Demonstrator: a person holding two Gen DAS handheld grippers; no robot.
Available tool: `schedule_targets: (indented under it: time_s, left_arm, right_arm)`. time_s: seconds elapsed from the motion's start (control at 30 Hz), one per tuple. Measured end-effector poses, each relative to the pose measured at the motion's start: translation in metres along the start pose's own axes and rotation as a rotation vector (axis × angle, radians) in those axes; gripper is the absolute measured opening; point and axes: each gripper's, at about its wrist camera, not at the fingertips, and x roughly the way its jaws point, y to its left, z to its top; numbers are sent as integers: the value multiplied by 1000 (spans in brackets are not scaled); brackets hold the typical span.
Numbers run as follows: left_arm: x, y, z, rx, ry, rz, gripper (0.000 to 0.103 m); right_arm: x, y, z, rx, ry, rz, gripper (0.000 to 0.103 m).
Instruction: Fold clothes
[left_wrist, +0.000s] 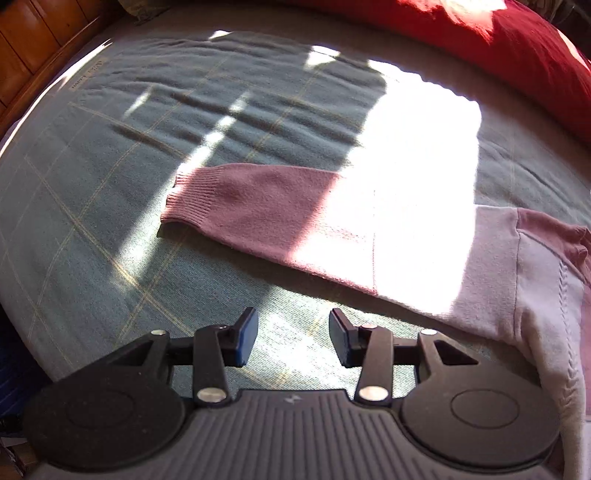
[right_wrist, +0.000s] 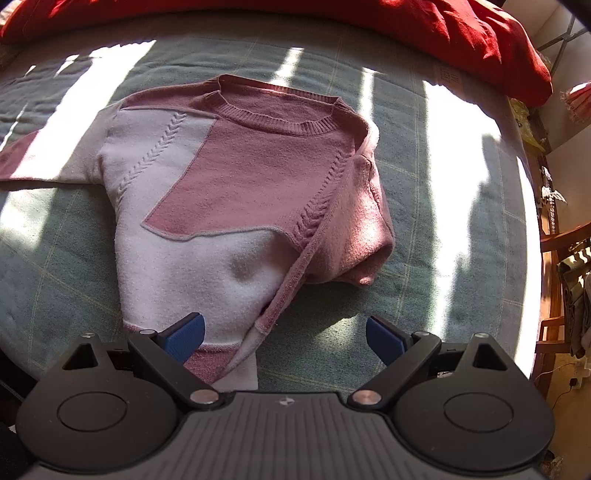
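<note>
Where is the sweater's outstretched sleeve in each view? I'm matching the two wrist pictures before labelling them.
Left wrist: the outstretched sleeve runs across the middle, its ribbed cuff pointing left, ahead of the open left gripper.
Right wrist: the sleeve shows only at the far left edge, partly washed out by sun.
Shared landmark: the red pillow along the top.

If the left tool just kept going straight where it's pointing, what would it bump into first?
Probably the green blanket. The left tool is open and empty, with bare blanket between its fingers; the pink sweater's sleeve lies a bit beyond, though depth is hard to judge.
</note>
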Motion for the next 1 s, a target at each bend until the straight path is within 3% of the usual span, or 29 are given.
schedule_targets:
  time_s: [0.3,0.47,0.57,0.83,1.0]
  left_arm:
    - [-44,-141,-64,273,13,-177,48]
    - [-55,-189,-83,375,-7,-227,48]
    - [-59,-204,-87,429,-8,-258,49]
    - [-60,-211,-87,546,-16,-281,55]
    - [-54,-197,-81,574,-10,-265,55]
  right_arm:
    - [26,-39,-15,133,6,130,96]
    - [56,-36,-17,192,56,110,96]
    - [73,-35,-21,234,100,48,96]
    - [94,-26,-25,371,126,65,97]
    - [105,-12,-24,330,125,-65,97]
